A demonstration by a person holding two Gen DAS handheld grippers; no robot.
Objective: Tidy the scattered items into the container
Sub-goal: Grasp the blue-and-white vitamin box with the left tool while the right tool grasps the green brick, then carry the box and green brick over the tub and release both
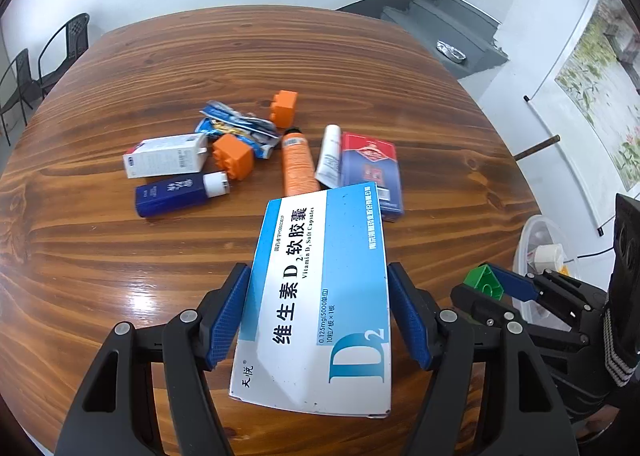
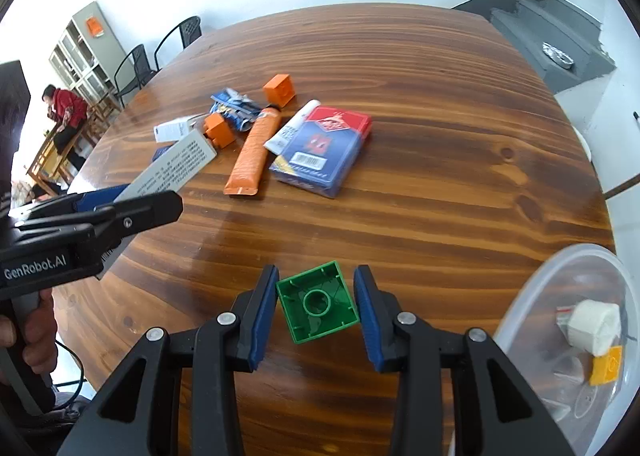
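both loads are up but not yet delivered: the left claw clamps the vitamin box, the right claw pinches a green brick, while the container (seemingly holding few pieces) waits and the pile remains on the bench.

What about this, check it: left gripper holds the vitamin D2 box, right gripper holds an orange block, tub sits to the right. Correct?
Wrong in one respect: the block in the right gripper is green, as the right wrist view shows. Both orange blocks lie on the table. The left gripper does hold the box, and the tub sits to the right.
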